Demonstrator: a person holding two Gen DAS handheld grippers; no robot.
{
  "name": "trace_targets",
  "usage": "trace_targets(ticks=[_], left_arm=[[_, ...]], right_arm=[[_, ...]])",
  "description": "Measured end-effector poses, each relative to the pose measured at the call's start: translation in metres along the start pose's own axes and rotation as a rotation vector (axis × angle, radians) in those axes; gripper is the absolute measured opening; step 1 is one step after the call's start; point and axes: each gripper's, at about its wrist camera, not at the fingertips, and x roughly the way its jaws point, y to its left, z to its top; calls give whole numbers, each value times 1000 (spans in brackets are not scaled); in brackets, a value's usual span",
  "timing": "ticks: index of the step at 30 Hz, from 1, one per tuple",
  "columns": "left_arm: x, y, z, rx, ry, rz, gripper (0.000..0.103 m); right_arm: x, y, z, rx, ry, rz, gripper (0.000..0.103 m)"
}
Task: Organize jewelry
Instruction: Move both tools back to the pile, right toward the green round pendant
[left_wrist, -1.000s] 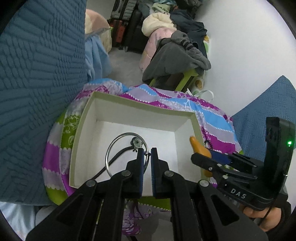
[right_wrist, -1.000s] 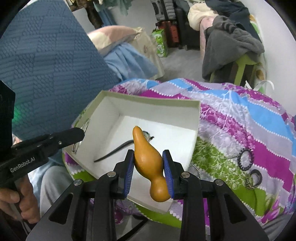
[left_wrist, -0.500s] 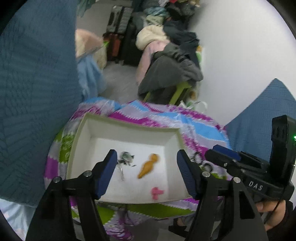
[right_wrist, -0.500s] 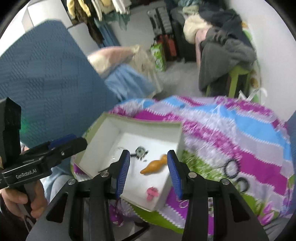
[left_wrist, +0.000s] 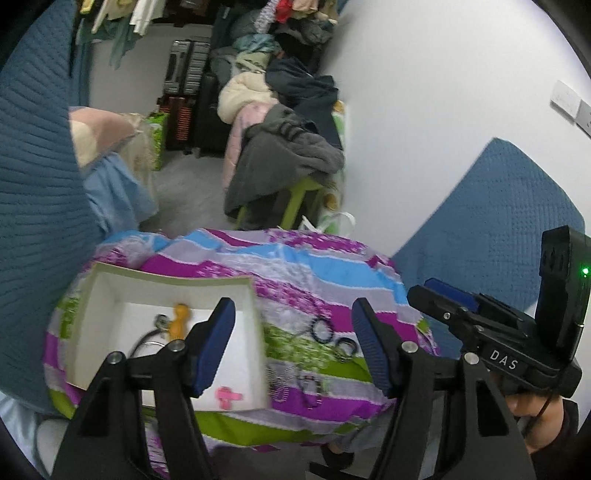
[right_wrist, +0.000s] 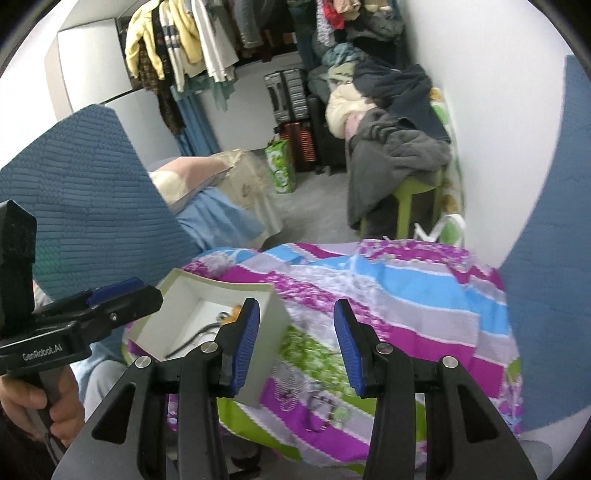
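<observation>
A white open box lies on a striped purple, blue and green cloth. Inside it are an orange gourd pendant, a metal ring with a dark cord and a small pink piece. To the right of the box, dark bracelets and rings lie loose on the cloth. My left gripper hangs open and empty above the box's right side. My right gripper is open and empty too, raised over the box edge and cloth. Blurred jewelry shows below it.
Blue quilted cushions flank the cloth on both sides. Behind are a green stool heaped with dark clothes, suitcases, hanging garments and a white wall. A hand holds the left gripper's handle.
The left gripper let go of the metal ring and the right let go of the gourd; both now lie in the box. Both grippers opened and rose back, away from the box.
</observation>
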Motion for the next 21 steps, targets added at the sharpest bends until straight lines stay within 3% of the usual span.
trace_targets(ticks=[8,21], left_arm=[[33,-38,-29,22,75,-37,60],[87,-60,-78,35,219,-25,49]], right_arm=[[1,-39,-34,39,27,-64,40],[27,-72,-79,98,109,-74,40]])
